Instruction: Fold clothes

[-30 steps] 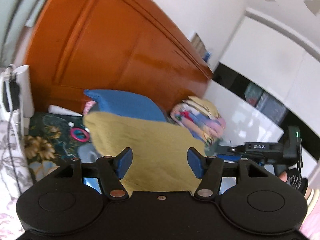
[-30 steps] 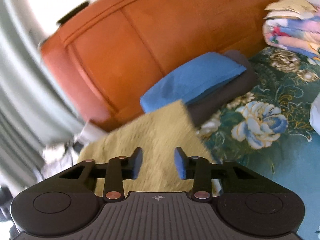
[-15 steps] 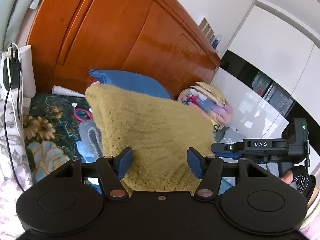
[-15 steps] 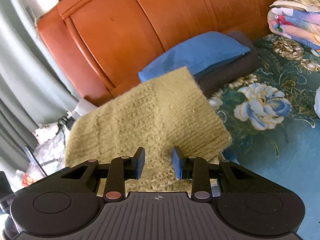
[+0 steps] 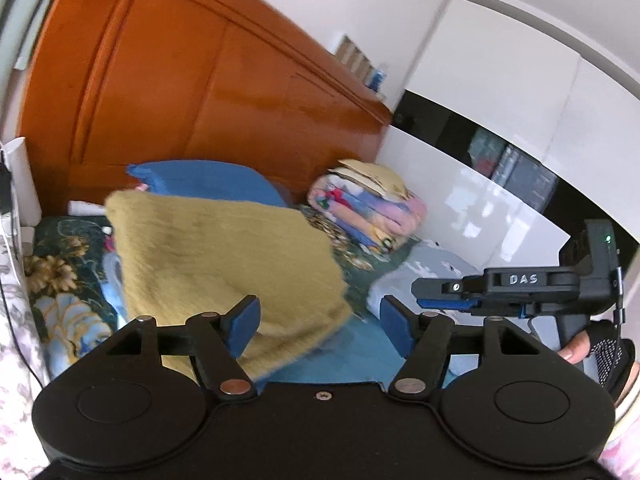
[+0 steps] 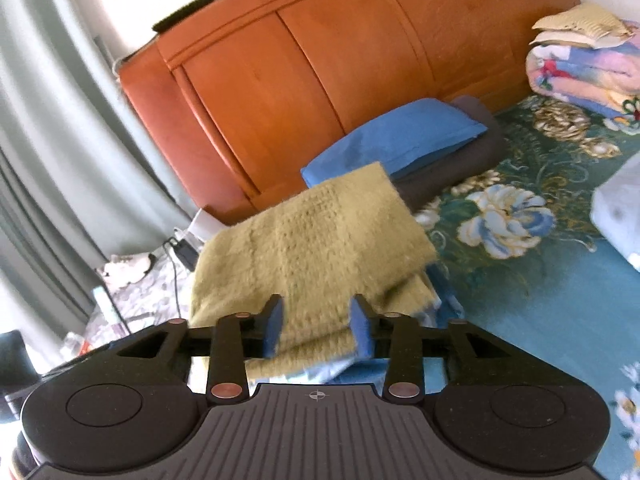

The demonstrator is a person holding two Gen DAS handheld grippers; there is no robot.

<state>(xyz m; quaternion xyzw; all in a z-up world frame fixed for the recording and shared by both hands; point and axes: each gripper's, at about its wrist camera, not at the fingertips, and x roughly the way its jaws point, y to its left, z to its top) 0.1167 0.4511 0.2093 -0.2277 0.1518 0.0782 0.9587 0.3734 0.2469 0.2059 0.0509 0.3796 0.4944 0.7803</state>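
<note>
A mustard-yellow fuzzy knit garment (image 5: 224,264) lies folded in a thick stack on the floral bed. It also shows in the right wrist view (image 6: 312,248). My left gripper (image 5: 320,322) is open, its blue pads wide apart; the garment's near corner lies by its left pad. My right gripper (image 6: 318,330) is open, its pads just above the near edge of the stack, not pinching it. The right gripper's body also shows at the right of the left wrist view (image 5: 500,292).
A blue pillow (image 6: 400,140) on a dark one leans at the orange wooden headboard (image 6: 320,64). A folded colourful quilt stack (image 5: 368,208) sits at the far corner. A pale grey garment (image 5: 424,276) lies to the right. Light blue cloth (image 6: 320,372) peeks under the stack.
The yellow garment has dropped from its raised, spread position into a folded stack on the bed. The right gripper's jaws have opened wider. Both grippers have pulled back slightly.
</note>
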